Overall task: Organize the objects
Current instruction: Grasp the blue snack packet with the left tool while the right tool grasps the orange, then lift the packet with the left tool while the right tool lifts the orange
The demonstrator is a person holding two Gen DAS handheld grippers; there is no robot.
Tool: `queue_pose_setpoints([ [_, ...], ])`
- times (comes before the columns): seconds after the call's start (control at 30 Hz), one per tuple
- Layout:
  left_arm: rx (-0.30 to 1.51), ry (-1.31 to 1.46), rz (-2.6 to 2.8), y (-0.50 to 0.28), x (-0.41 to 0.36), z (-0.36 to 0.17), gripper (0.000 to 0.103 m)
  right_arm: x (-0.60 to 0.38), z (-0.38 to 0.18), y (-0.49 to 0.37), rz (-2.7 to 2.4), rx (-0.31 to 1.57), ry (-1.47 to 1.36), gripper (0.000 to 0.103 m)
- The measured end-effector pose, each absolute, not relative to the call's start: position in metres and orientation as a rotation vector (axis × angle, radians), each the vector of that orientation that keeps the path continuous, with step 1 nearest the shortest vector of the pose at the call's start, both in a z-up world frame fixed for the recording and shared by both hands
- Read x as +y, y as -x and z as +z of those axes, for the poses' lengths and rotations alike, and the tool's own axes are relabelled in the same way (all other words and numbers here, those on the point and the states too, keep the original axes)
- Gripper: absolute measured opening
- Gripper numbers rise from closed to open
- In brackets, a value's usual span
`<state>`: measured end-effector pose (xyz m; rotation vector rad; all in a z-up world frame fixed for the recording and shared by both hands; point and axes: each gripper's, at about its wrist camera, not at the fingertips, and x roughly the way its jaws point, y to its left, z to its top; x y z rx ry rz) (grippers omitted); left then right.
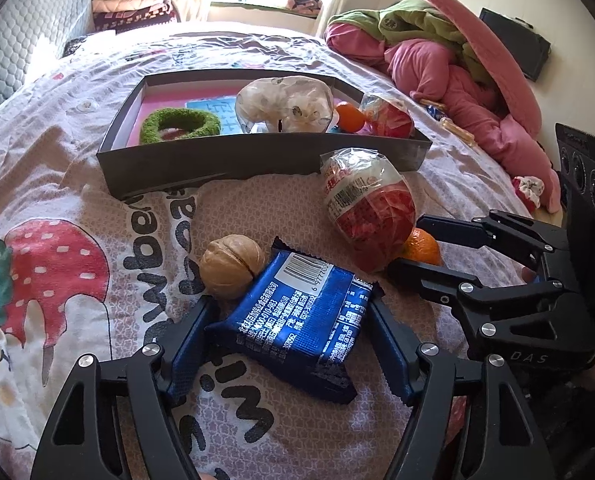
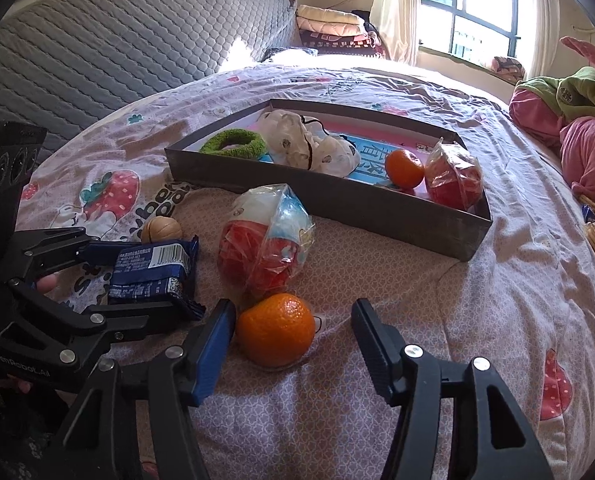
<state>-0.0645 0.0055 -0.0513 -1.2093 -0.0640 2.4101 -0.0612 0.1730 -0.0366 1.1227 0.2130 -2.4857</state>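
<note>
A dark tray (image 1: 217,160) (image 2: 337,200) lies on the bed with a green ring (image 1: 179,124), a white bag (image 1: 283,104), an orange (image 2: 404,168) and a red packet (image 2: 453,178) inside. In front lie a walnut (image 1: 231,266), a blue snack packet (image 1: 297,324) (image 2: 151,270), a red bagged snack (image 1: 367,216) (image 2: 265,248) and an orange (image 2: 275,330) (image 1: 421,248). My left gripper (image 1: 293,334) is open, its fingers on either side of the blue packet. My right gripper (image 2: 293,334) is open around the orange, apart from it.
The bed sheet (image 2: 437,340) has strawberry prints. A pile of pink and green bedding (image 1: 457,64) lies at the right. A grey quilted headboard (image 2: 117,48) stands at the left, with folded blankets (image 1: 129,4) by the window.
</note>
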Motion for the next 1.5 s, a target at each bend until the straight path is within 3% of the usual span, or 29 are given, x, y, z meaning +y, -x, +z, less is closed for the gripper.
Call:
queue_pose_setpoints([
  [0.2, -0.069, 1.210, 2.408, 0.065, 0.004, -0.051, 0.072, 0.167, -0.040, 0.058, -2.461, 0.263, -1.128, 0.041],
  [0.57, -0.067, 1.206, 2.419, 0.060, 0.005, -0.049, 0.067, 0.172, -0.037, 0.056, -2.473, 0.233, -1.119, 0.041],
  [1.5, -0.068, 1.109, 2.518, 0.032, 0.007, -0.010, 0.067, 0.194, -0.016, 0.052, -2.535, 0.095, -1.049, 0.041],
])
